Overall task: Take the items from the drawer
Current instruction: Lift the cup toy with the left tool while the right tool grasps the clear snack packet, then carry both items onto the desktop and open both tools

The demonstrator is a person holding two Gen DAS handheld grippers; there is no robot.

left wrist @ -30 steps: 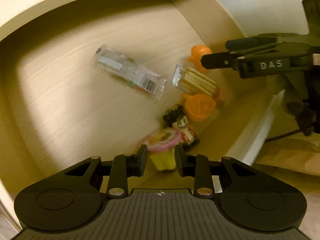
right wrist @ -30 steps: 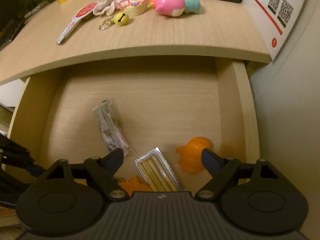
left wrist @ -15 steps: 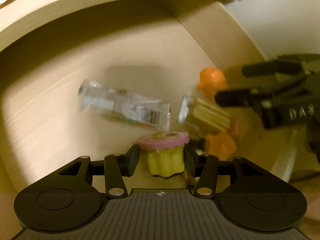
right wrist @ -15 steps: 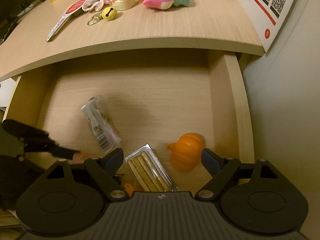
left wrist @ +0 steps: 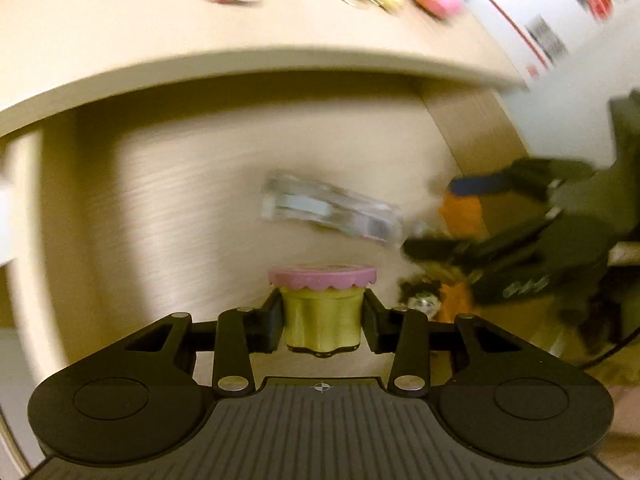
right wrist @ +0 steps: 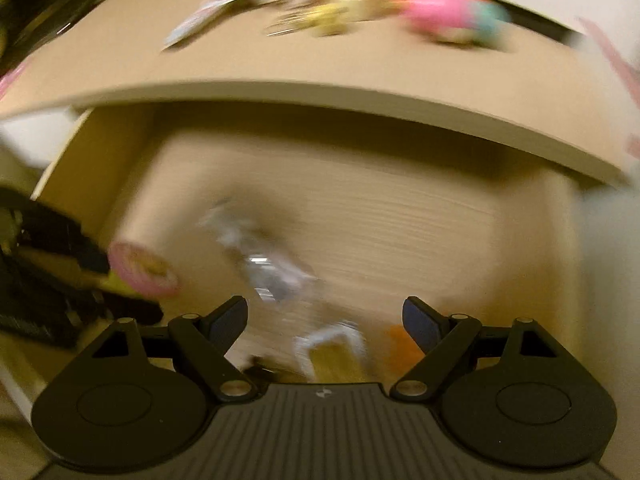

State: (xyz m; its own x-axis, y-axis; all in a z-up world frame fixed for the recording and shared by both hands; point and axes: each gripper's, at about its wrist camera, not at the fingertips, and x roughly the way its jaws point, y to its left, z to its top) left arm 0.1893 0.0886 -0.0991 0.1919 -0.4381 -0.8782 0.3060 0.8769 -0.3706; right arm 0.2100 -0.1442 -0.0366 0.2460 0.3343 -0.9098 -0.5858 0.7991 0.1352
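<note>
My left gripper is shut on a yellow cupcake toy with a pink top, held upright above the open wooden drawer. The same cupcake toy shows at the left of the right wrist view. On the drawer floor lie a clear plastic packet, an orange pumpkin, a small doll figure and a clear box of sticks. My right gripper is open over the drawer's front part, above the stick box and an orange pumpkin. Both views are blurred.
The desk top above the drawer carries a pink plush toy, a yellow bell, a card and other small items. A white box with red print stands at the right. The right gripper's dark body crosses the drawer's right side.
My left gripper has lifted the cupcake toy up and away from the doll, and the view now reaches the desk top. My right gripper has come lower and closer to the drawer, still open.
</note>
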